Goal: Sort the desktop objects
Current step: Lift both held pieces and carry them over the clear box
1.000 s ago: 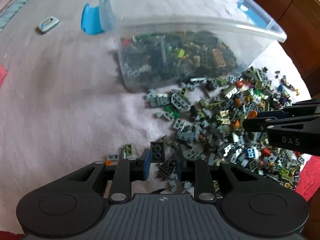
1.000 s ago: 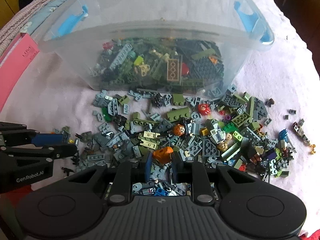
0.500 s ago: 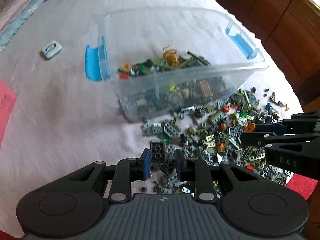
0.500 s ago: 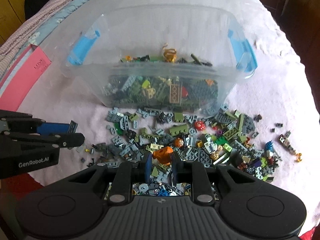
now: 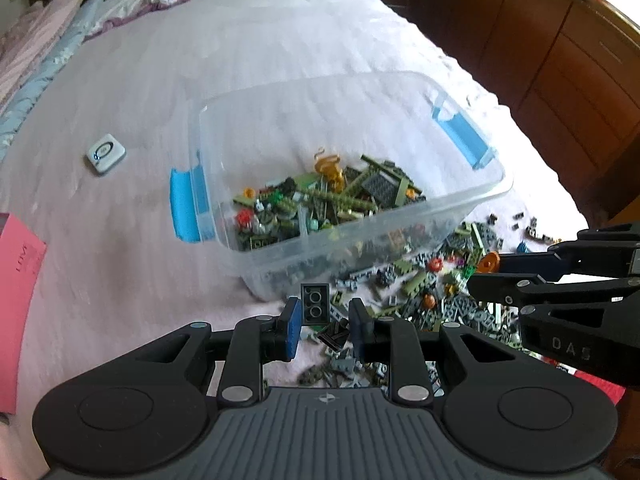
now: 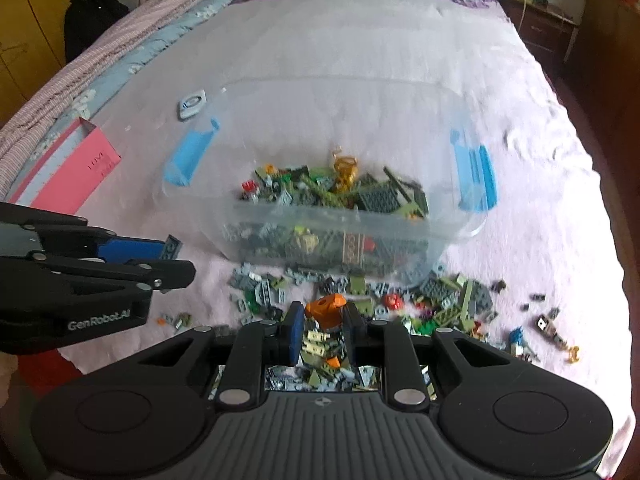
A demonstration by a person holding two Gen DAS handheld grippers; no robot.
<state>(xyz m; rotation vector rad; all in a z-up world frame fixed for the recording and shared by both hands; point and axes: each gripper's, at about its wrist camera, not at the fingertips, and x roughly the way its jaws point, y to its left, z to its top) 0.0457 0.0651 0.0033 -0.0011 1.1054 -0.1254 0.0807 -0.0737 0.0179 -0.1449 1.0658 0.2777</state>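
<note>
A clear plastic bin (image 5: pixel 404 216) (image 6: pixel 256 220) with blue handles stands on the bed, part filled with small building bricks. A pile of loose bricks (image 5: pixel 436 280) (image 6: pixel 440 300) lies in front of it. My left gripper (image 5: pixel 325 318) is shut on a dark grey 2x2 brick (image 5: pixel 315 303), held up short of the bin's near wall. My right gripper (image 6: pixel 320 322) is shut on an orange piece (image 6: pixel 326 309), raised over the pile. Each gripper shows in the other's view, the left (image 6: pixel 172 258) and the right (image 5: pixel 484 270).
A pink box (image 5: pixel 18 276) (image 6: pixel 68 176) lies at the left edge of the bed. A small white device (image 5: pixel 105 154) (image 6: pixel 192 105) lies left of the bin. Pillows are at the far end. Wooden cabinets (image 5: pixel 560 60) stand to the right.
Both grippers have risen from the pile, each carrying its piece. The bin's inside now shows from above.
</note>
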